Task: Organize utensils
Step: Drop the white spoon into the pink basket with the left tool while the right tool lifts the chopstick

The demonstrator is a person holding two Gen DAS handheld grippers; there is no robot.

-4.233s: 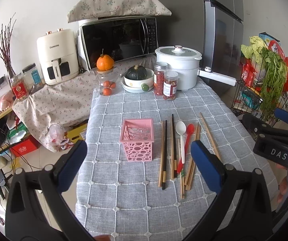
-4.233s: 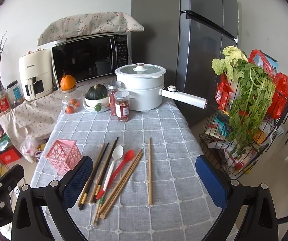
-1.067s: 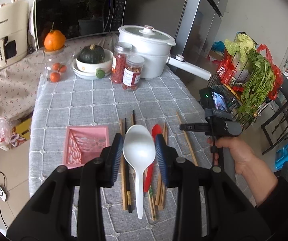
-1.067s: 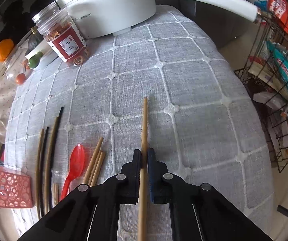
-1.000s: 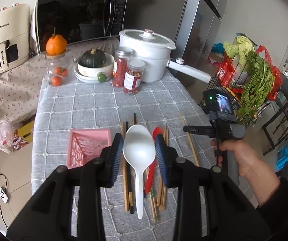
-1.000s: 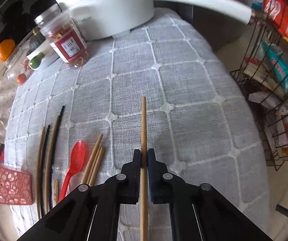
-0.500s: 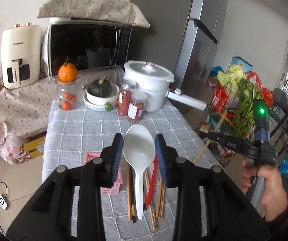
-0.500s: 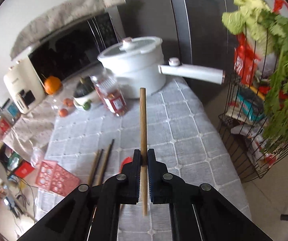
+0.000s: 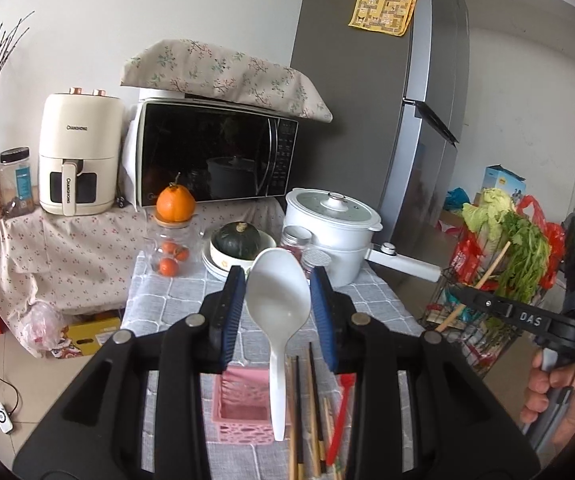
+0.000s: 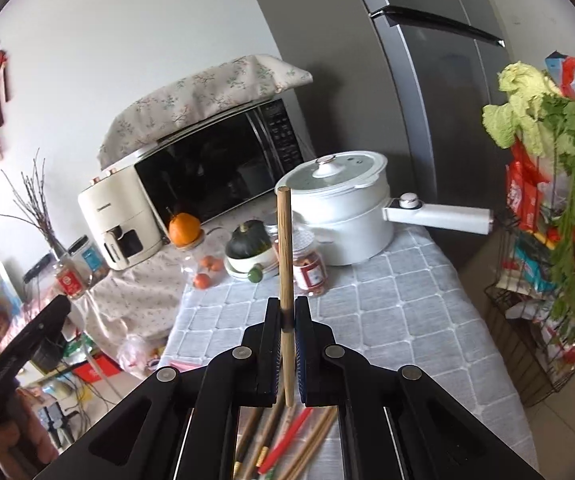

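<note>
My left gripper [image 9: 278,280] is shut on a white spoon [image 9: 277,312], bowl up between the blue pads, handle hanging down. It is raised above the pink lattice basket [image 9: 241,410] on the grey checked tablecloth [image 9: 167,292]. Beside the basket lie several chopsticks [image 9: 311,412] and a red spoon [image 9: 337,420]. My right gripper [image 10: 286,312] is shut on a single wooden chopstick [image 10: 284,248] that points up, lifted off the table. In the left wrist view the right gripper [image 9: 457,291] shows at the right edge with the chopstick [image 9: 487,276] slanting through it.
At the table's far end stand a white pot [image 9: 333,232] with a long handle [image 10: 439,213], two jars [image 10: 309,268], a bowl with a green squash [image 9: 237,240] and an orange on a jar [image 9: 175,204]. Behind are a microwave [image 9: 211,160], air fryer [image 9: 79,160] and fridge [image 9: 367,100]. A wire rack with greens [image 10: 559,208] stands at right.
Both grippers have risen and tilted up from the table. The right one has lifted the chopstick off the cloth; the left one carries the white spoon higher above the basket.
</note>
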